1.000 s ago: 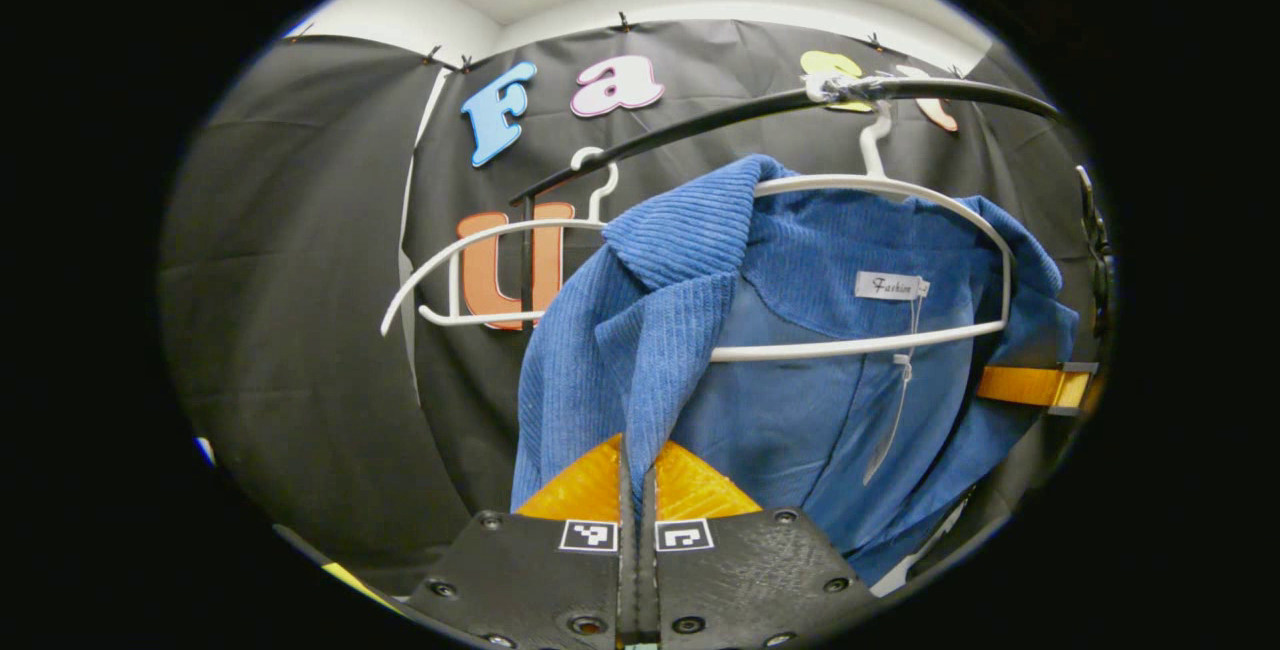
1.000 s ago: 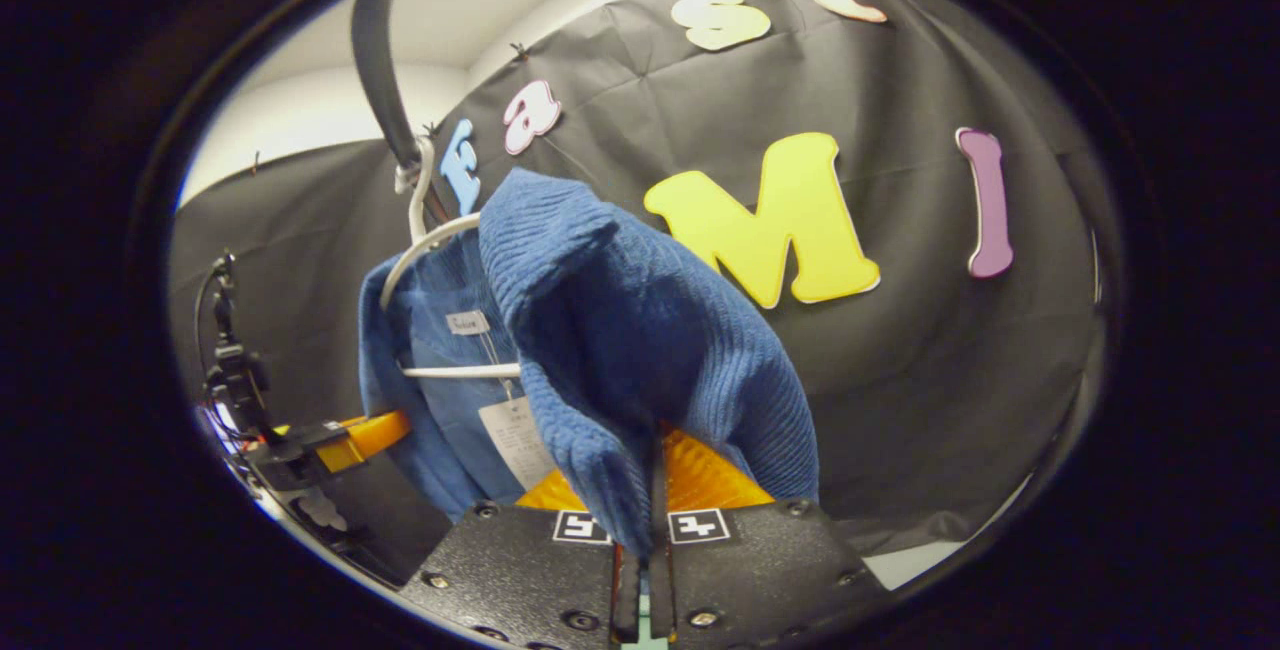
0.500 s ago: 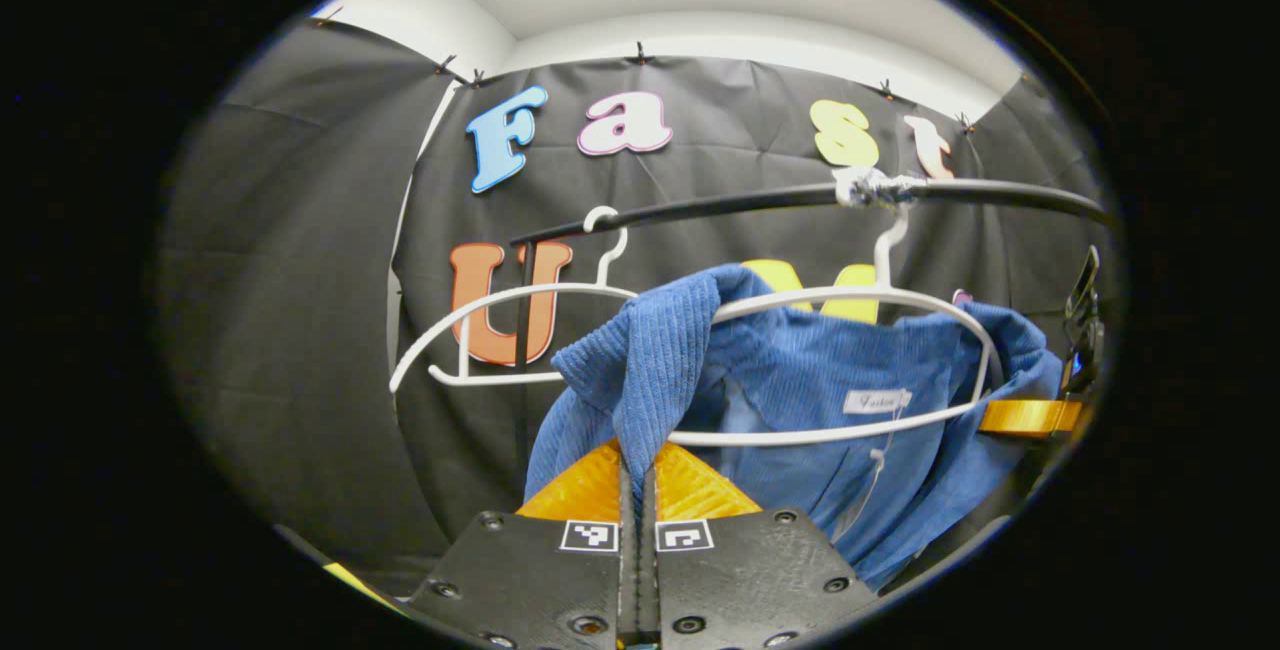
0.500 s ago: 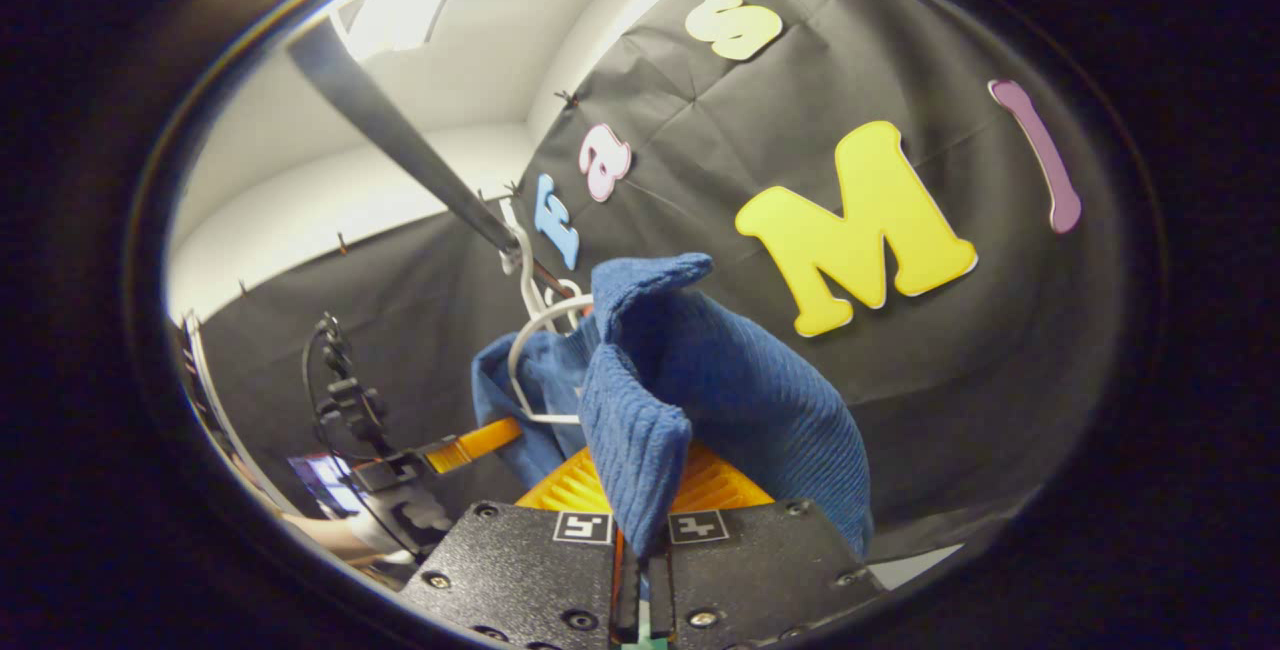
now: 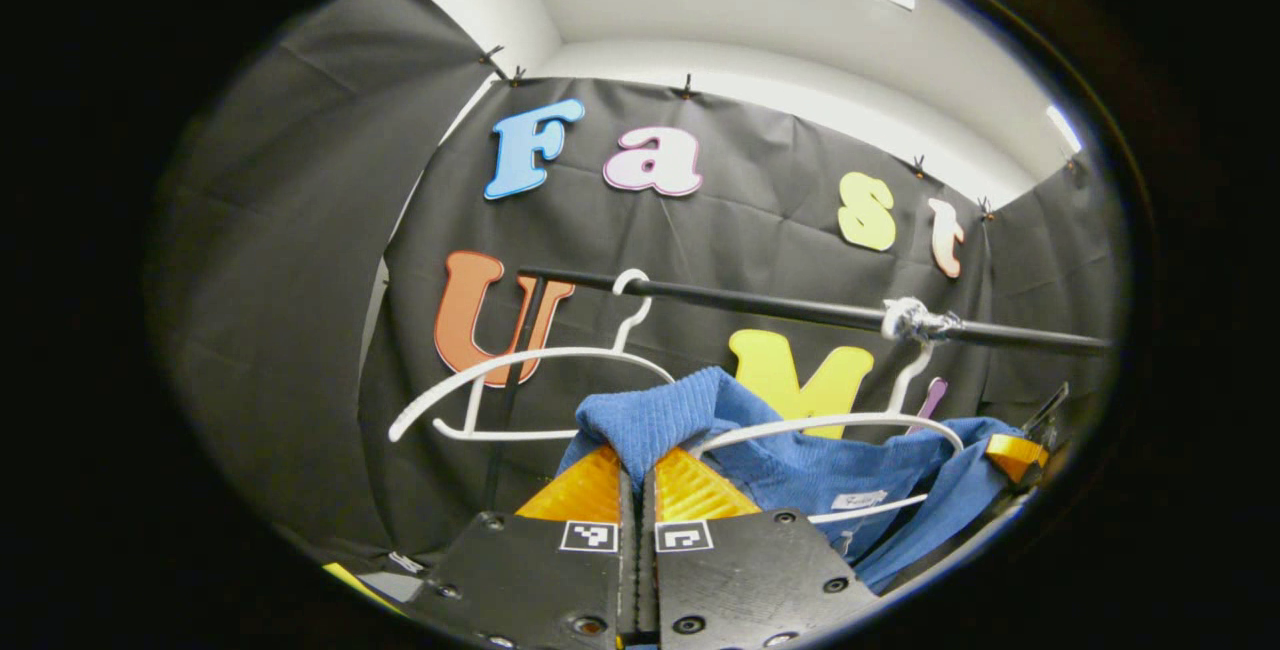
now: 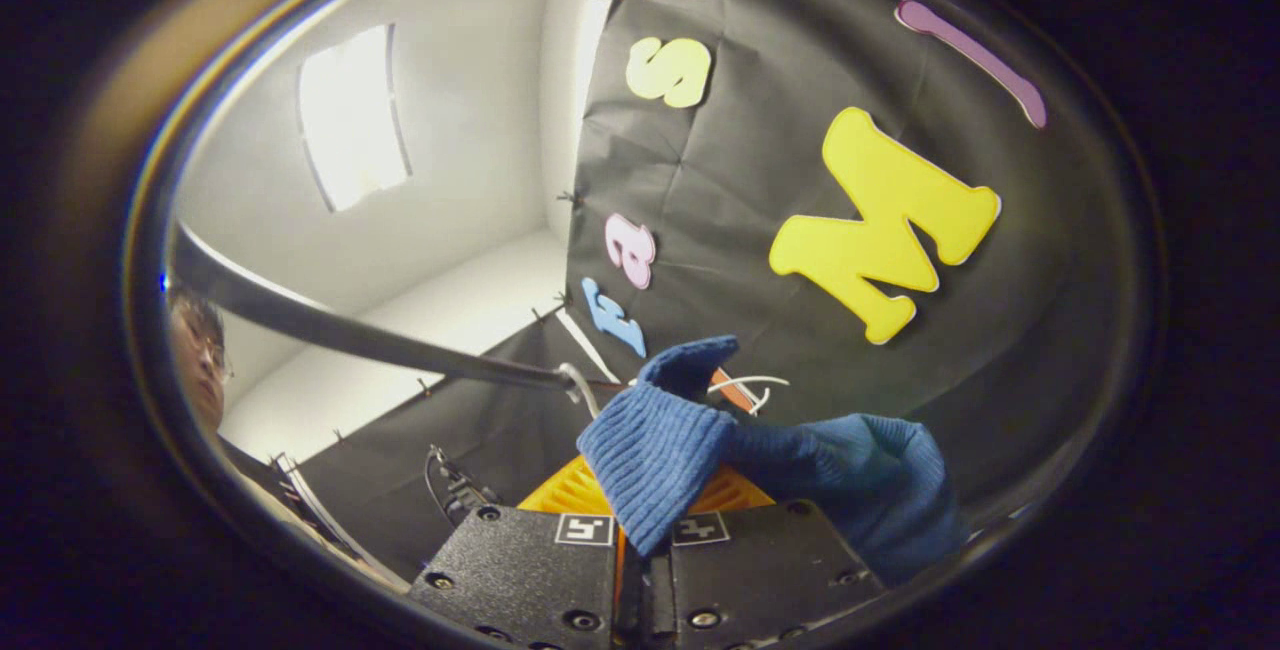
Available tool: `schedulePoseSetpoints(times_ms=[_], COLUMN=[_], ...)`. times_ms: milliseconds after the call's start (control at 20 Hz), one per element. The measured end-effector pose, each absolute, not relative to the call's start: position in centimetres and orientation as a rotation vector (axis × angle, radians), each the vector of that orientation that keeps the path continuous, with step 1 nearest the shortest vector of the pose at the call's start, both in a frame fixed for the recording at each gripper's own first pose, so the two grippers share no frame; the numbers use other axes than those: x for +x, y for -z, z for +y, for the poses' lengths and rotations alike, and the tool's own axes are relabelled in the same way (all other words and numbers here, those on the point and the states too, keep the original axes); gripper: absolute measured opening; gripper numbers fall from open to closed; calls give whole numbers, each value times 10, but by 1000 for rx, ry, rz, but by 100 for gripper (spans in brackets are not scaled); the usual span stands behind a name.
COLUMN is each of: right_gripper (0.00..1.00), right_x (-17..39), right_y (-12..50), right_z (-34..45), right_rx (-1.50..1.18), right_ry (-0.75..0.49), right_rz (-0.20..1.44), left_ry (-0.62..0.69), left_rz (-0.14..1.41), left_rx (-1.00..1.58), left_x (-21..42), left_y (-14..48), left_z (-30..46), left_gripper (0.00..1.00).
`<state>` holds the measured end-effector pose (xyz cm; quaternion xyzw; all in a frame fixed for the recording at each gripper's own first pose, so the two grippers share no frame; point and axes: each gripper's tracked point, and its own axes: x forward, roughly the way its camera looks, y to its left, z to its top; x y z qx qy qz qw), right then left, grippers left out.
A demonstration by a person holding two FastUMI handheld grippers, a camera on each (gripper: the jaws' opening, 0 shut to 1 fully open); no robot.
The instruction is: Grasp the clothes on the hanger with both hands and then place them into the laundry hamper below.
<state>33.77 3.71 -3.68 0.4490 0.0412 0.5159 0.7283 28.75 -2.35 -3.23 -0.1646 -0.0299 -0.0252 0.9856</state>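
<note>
Ribbed blue knit garment (image 5: 650, 420) bunches, pinched in both closed claws (image 5: 637, 475) (image 6: 645, 520), over curved white hanger (image 5: 830, 425).

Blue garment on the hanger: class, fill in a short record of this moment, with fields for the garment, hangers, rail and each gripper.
garment: blue ribbed garment, partly draped on a white hanger
second hanger: bare white hanger, beside it on the rail
rail: black rail, both hooks over it
left gripper: left gripper shut on a fold of the garment
right gripper: right gripper shut on another fold of the garment
hamper: unseen
</note>
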Motion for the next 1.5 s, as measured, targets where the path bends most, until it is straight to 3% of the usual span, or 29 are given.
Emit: schedulePoseSetpoints(times_ms=[400,800,1050,1500], right_gripper=[6,6,5,5], right_x=[381,405,405,413], right_y=[41,58,72,69], right_z=[11,-3,-1,-13], right_rx=[1310,1477,1517,1540], right_ry=[-1078,-1041,-1043,-1040], right_rz=[133,215,254,244], left_ry=[113,254,270,319], left_rz=[-28,142,175,193], left_rx=[-499,-684,-825,-798], left_x=[305,321,319,329], left_y=[36,77,99,92], left_z=[9,2,5,-5], left_gripper=[2,2,0,3])
